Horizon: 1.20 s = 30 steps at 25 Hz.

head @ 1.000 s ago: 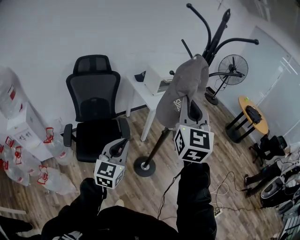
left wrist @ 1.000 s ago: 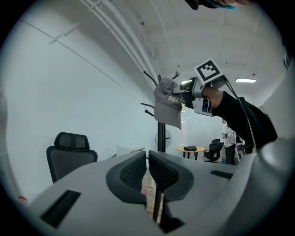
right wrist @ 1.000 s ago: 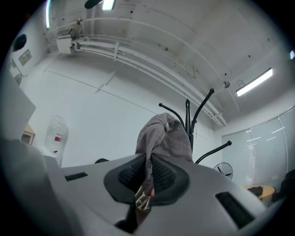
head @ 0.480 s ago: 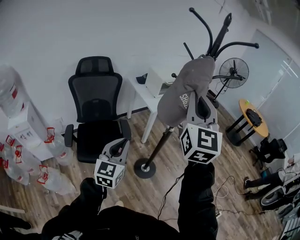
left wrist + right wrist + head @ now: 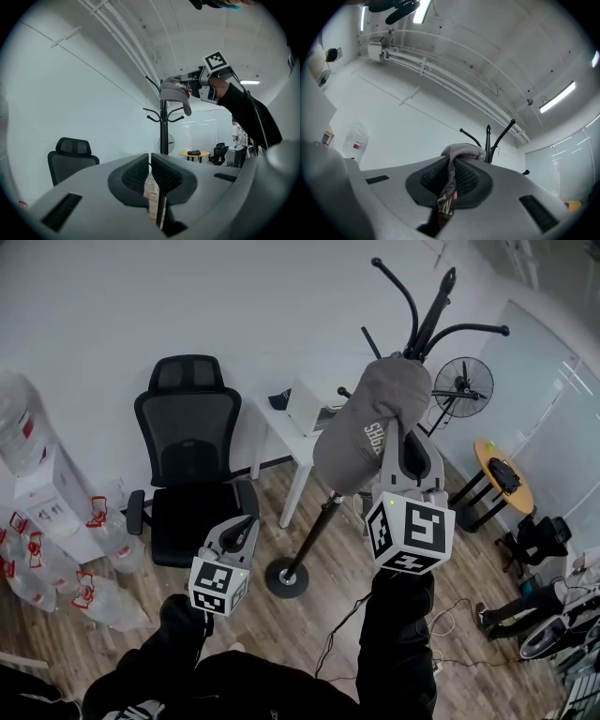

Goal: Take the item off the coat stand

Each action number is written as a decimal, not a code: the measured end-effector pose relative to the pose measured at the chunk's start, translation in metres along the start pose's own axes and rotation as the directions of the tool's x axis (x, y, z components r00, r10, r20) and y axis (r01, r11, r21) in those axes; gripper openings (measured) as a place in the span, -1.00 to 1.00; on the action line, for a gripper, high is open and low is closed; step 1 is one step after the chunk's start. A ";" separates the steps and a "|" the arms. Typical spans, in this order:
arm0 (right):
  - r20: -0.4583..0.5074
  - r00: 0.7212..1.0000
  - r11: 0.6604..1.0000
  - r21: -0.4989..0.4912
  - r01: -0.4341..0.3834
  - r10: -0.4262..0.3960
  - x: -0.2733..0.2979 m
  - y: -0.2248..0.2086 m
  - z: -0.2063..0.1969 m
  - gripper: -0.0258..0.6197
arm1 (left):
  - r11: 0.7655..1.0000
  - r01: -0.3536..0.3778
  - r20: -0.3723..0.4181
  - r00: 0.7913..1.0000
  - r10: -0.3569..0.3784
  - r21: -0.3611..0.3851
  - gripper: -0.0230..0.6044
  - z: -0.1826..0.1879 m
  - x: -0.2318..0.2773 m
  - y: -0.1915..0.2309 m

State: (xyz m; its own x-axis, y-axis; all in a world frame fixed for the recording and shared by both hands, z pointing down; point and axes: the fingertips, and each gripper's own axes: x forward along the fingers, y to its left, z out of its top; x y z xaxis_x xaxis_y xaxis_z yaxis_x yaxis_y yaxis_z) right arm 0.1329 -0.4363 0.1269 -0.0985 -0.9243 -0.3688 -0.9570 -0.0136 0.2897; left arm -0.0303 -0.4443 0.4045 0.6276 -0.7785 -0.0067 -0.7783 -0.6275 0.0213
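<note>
White lettering on the grey cap (image 5: 366, 423) cannot be read

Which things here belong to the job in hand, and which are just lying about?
Job in hand:
- grey cap, clamped in the right gripper
- coat stand

Lying about:
- office chair
- white table
- fan
- water bottles
- round yellow table
- left gripper, shut and empty

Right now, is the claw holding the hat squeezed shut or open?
Shut. The right gripper pinches the gray cap tight between its pads.
</note>
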 end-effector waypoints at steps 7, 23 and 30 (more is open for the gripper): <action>0.028 1.000 1.000 -0.005 0.000 0.000 -0.017 -0.004 0.012 -0.84 | 1.000 0.003 0.006 1.000 -0.003 0.006 -0.81 0.003 -0.005 -0.012; 0.065 0.998 1.000 -0.019 0.005 -0.004 -0.020 -0.007 0.028 -0.84 | 1.000 -0.027 0.018 0.999 0.027 0.002 -0.81 0.004 -0.017 -0.013; 0.078 0.997 0.999 -0.044 0.015 -0.012 -0.004 -0.001 0.029 -0.84 | 0.999 -0.052 0.025 0.998 0.052 -0.005 -0.81 0.005 -0.019 0.003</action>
State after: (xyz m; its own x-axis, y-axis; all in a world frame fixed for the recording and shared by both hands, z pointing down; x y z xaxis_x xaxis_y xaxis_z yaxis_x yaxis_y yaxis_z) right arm 0.1266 -0.4220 0.1026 -0.1085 -0.8914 -0.4400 -0.9456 -0.0440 0.3223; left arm -0.0452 -0.4314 0.3999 0.5853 -0.8103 -0.0305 -0.8099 -0.5860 0.0265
